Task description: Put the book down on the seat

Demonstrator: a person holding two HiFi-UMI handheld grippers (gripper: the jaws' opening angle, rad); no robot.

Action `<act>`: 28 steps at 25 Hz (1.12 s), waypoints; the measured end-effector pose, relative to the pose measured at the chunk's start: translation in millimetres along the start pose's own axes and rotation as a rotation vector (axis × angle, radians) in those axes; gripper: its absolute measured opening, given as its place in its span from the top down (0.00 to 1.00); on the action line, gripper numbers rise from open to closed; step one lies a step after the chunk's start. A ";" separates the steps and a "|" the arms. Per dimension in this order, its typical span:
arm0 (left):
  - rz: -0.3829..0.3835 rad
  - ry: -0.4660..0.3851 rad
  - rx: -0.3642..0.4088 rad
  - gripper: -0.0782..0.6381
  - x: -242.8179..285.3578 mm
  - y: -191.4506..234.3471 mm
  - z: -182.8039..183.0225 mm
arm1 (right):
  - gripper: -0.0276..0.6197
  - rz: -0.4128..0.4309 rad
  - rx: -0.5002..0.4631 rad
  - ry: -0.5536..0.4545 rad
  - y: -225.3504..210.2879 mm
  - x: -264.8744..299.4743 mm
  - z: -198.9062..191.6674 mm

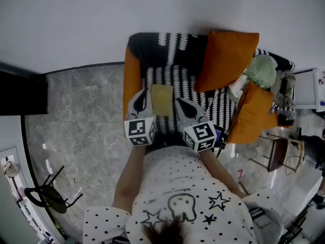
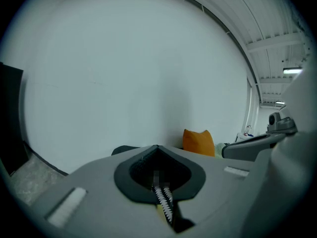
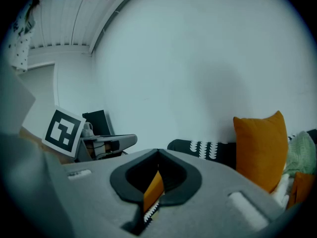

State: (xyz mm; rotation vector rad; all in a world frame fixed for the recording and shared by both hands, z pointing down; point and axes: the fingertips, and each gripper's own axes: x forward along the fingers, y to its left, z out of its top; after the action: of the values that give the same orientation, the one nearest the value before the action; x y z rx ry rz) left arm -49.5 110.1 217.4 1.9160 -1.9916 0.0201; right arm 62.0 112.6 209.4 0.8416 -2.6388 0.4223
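Left tongs (image 2: 163, 198): closed tight, with only a thin yellow sliver of the book (image 1: 161, 99) showing in the teeth.
Right tongs (image 3: 151, 197): closed on the book's opposite edge.
Book: held flat between both tongs, over the front half of the seat (image 1: 179, 83).
Seat: striped and bare under the book, so lower both sides together to land it level.
Release: open only once it rests on the seat.
Cushion (image 1: 226, 60): orange, at the seat's back right. Keep clear of it.

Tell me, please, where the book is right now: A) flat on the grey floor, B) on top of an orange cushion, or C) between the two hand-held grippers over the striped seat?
C: the book sits between the left hand-held gripper and the right hand-held gripper, over the striped seat.
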 end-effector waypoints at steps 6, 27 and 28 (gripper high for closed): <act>-0.001 -0.046 0.028 0.90 -7.2 -2.4 16.0 | 0.95 0.001 -0.016 -0.005 0.2 3.4 4.1; -0.044 -0.122 0.040 0.90 -30.0 -15.7 47.3 | 0.95 0.001 -0.054 -0.022 1.2 11.5 17.6; -0.048 -0.122 0.041 0.90 -30.1 -17.3 47.2 | 0.95 0.000 -0.054 -0.022 0.9 11.3 17.7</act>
State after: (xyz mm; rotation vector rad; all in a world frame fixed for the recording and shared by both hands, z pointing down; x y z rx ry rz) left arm -44.8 125.3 161.0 2.0352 -2.0359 -0.0713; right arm 48.8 101.1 197.9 0.8337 -2.6575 0.3421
